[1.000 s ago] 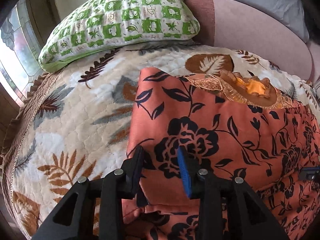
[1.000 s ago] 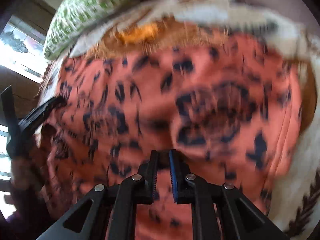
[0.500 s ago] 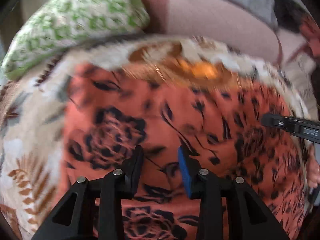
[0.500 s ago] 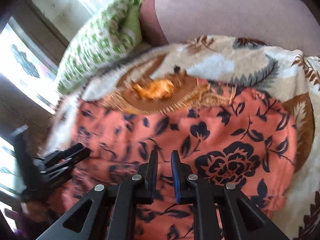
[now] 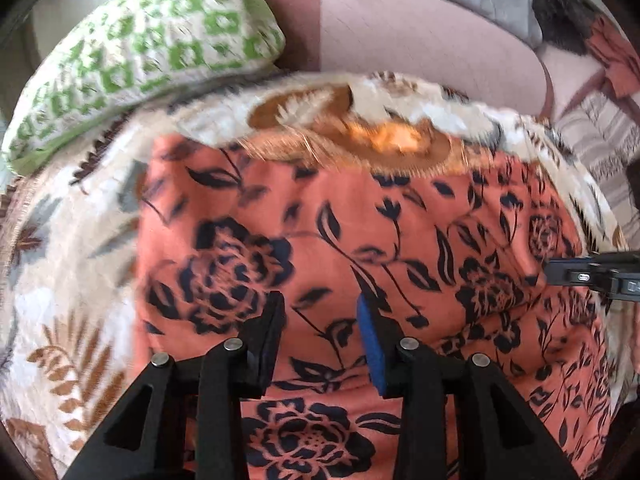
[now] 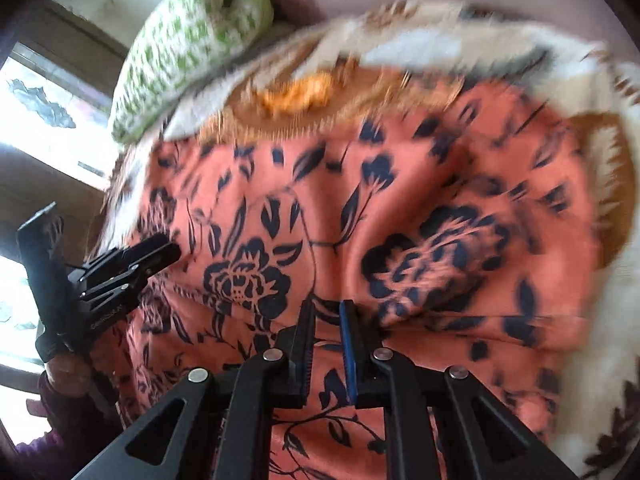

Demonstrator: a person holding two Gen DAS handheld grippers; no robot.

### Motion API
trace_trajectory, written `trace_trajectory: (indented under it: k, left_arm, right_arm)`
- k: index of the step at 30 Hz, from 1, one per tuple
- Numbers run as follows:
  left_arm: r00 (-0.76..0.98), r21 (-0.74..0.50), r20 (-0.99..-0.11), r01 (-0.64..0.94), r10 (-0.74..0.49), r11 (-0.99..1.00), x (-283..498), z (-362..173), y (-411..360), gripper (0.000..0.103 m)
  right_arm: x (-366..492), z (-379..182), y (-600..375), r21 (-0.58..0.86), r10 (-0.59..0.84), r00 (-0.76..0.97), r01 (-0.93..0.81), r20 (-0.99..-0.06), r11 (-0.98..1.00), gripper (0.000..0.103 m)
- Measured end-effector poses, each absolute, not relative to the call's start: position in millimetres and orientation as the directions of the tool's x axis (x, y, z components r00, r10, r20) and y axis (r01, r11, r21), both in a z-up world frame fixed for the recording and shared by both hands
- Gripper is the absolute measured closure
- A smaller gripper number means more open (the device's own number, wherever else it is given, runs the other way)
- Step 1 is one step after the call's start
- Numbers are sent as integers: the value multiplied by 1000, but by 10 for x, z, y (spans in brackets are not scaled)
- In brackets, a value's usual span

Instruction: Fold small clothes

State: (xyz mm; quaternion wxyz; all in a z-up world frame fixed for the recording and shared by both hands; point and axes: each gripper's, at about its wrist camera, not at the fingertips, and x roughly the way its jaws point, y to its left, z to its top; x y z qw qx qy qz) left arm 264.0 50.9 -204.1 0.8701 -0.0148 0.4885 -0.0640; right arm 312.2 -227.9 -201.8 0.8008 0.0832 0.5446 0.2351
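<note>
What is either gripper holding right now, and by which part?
Nothing. The left gripper and right gripper both sit open over the orange floral garment, cloth visible in the gaps but not pinched.

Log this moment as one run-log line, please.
phase: mid-fold | orange floral garment flat on quilt | left gripper open above it | right gripper slightly open, empty

A green-checked pillow (image 5: 152, 52) rests on the leaf-print quilt (image 5: 68, 280) beside a pink headboard (image 5: 408, 44).
</note>
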Motion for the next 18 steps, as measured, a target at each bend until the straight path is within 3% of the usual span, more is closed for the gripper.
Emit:
trace_trajectory:
  k: [3, 5, 8, 11, 12, 13, 14, 18]
  left_arm:
    - [565, -121, -814, 61, -134, 991, 2486, -1835, 625, 64]
    - [594, -137, -793, 48, -138, 989, 2301, -1709, 667, 48]
    - [632, -134, -766, 27, -121, 991, 1919, -1564, 732, 38]
    - [649, -98, -758, -1, -74, 995, 1437, -1522, 833, 29]
    - [640, -97, -766, -19, -62, 995, 1266, -1542, 907, 29]
    - [627, -97, -777, -33, -55, 995, 1149, -1566, 967, 29]
    - [612, -95, -790, -48, -46, 994, 1019, -1586, 1041, 29]
    - [553, -48, -832, -133, 34, 990, 465, -1667, 1393, 29]
  right_arm:
    - [2796, -1647, -2530, 362, 453, 428, -281, -782, 889, 88]
    - [2514, -1454, -2684, 346, 444, 507, -280, -739, 895, 88]
    - [1986, -1238, -2970, 366, 445, 570, -256, -691, 895, 86]
    - [1612, -1134, -3014, 318, 389, 583, -226, -713, 921, 68]
    - [1463, -1107, -3083, 338, 398, 575, -215, -715, 916, 55]
    - [1350, -1097, -3140, 358, 406, 573, -200, -712, 912, 32]
    - [1228, -1083, -3230, 371, 405, 582, -184, -705, 910, 28]
    - [912, -1164, -3341, 402, 409, 571, -147, -712, 904, 28]
